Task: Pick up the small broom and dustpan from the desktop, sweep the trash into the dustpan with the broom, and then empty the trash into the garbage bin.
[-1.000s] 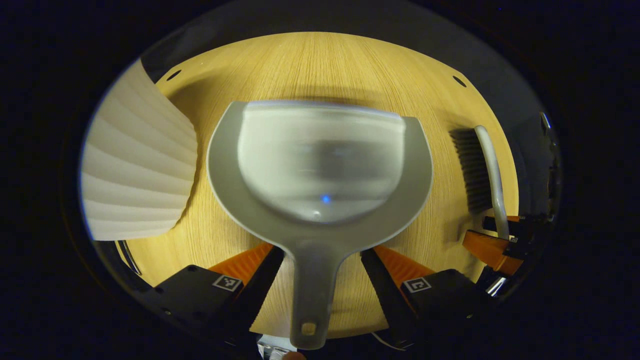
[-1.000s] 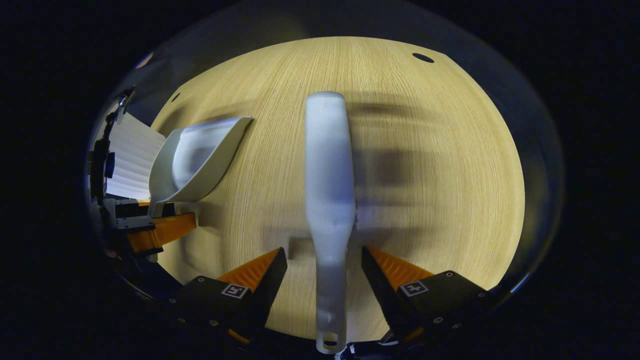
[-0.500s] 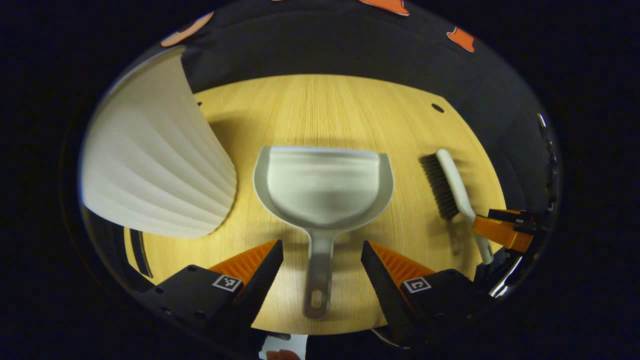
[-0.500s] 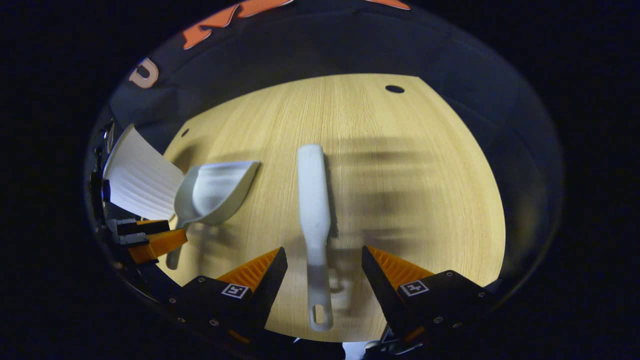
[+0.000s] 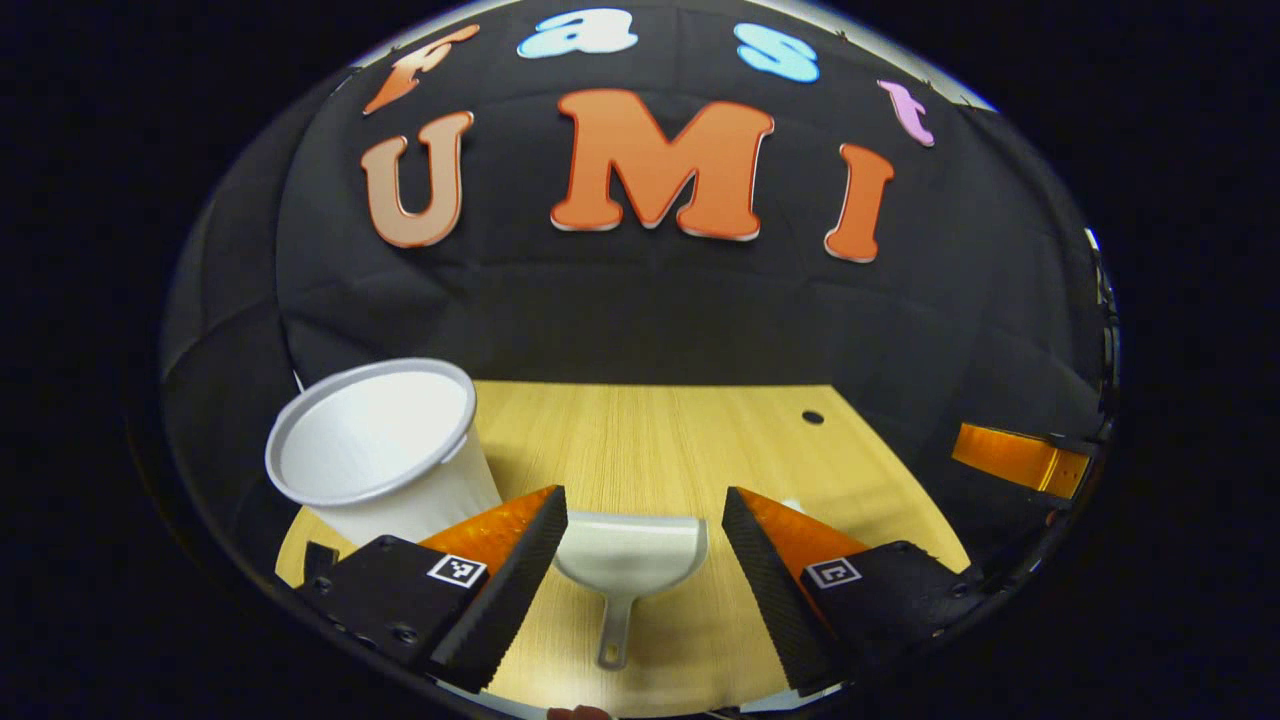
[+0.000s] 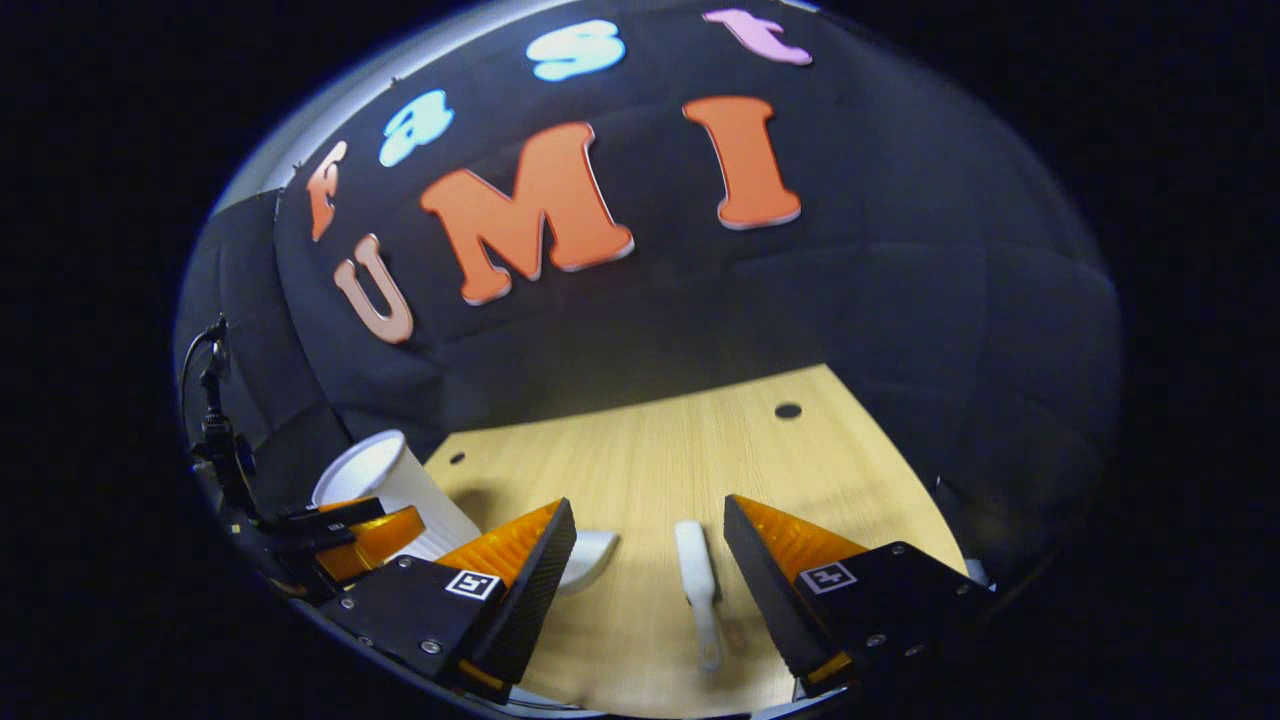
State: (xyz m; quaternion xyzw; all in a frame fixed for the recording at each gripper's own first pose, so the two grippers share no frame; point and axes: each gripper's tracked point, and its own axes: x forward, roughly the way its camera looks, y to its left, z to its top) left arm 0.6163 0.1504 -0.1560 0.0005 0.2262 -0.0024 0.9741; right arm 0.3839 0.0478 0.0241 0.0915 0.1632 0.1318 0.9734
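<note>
Looking at both sets of tongs now, they're spread wide with nothing in them. Left tongs [image 5: 640, 560] sit at the bottom of the left gripper view, and the dustpan [image 5: 628, 556] lies flat on the table [image 5: 650, 430] between the fingers but well below them, handle pointing at the camera. Same story on the other side: right tongs [image 6: 648, 570] gaping, broom [image 6: 695, 575] lying on the table in the gap, untouched.

Big change from a second ago: the cameras were right down over both tools, and now they've pulled back and tilted up, so the tools look tiny. The bin [image 5: 385, 450] stands at lower left, behind the dustpan, rim up.

No trash I can spot on the table, so my guess is the job's wrapped up and the tools were just set back down.
</note>
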